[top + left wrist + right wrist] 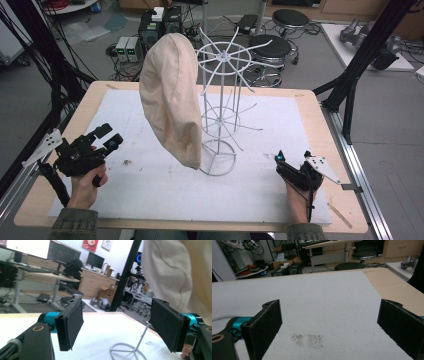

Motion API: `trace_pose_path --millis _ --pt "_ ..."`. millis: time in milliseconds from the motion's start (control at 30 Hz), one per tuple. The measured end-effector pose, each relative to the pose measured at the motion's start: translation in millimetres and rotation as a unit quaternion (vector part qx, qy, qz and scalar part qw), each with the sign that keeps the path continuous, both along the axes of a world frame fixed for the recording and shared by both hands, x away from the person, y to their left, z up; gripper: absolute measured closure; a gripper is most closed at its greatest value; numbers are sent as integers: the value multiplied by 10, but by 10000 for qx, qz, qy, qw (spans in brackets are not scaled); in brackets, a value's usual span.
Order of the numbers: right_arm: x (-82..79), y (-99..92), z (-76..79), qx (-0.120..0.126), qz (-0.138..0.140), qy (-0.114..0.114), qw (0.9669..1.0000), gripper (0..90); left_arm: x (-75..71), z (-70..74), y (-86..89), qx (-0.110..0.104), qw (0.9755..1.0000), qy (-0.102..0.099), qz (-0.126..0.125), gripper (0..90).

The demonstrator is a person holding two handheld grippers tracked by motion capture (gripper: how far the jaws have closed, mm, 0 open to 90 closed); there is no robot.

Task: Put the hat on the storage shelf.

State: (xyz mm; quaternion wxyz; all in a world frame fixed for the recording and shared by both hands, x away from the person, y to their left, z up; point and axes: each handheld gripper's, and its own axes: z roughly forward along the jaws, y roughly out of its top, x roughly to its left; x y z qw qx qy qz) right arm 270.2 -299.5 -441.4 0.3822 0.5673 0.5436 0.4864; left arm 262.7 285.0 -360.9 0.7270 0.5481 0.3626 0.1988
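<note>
A cream fabric hat (170, 100) hangs from one prong of a white wire rack (220, 107) standing on the white mat (150, 195) that covers the wooden table (310, 102). The hat droops down the rack's left side, its lower edge just above the ring base. A person's two hands wait at the near edge, one gripper in each.

The left gripper (106, 138) rests on the mat well left of the rack, angled toward the hat. In the left gripper view its black pads (72, 322) stand wide apart with nothing between them; the hat (175, 272) looms at upper right and the rack's base (127, 351) lies ahead. The right gripper (292, 156) sits near the mat's right edge, well apart from the rack. In the right gripper view its jaws are likewise spread wide and empty, over bare mat marked by a faint smudge (308, 339).

The work in hand appears to be taking the hat, and neither tool touches it yet. Done well, the left gripper would likely rise and approach the hanging cloth from the side, pinch a thick fold near the lower edge rather than a thin skin of fabric, then lift upward to clear the prong. The light rack could tip if the hat is dragged sideways; the right gripper may need to steady it.
</note>
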Motion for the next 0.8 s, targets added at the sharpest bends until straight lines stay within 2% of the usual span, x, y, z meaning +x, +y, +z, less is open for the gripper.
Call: trace_pose_path --millis 100,200,367,533,667,700,800 --pt "0 4 -1 14 8 18 10000 46 -24 -34 40 38 9998 15 177 270" --pt "2 8 -2 -12 21 25 10000 47 -34 -67 60 183 9991 16 373 269" --pt "-1 7 -1 23 7 17 10000 47 -41 -141 89 349 9966 58 738 263" --pt "-4 11 1 -20 51 -5 10000 47 -56 -265 139 474 9913 110 1226 259" --pt "-5 23 2 -12 61 4 10000 46 -57 -389 164 631 9878 203 1407 264" --pt "-7 24 3 -8 60 5 10000 46 -57 -389 164 631 9878 203 1407 264" --pt "-14 30 5 24 56 17 10000 46 -71 -483 172 780 9831 214 1645 260"
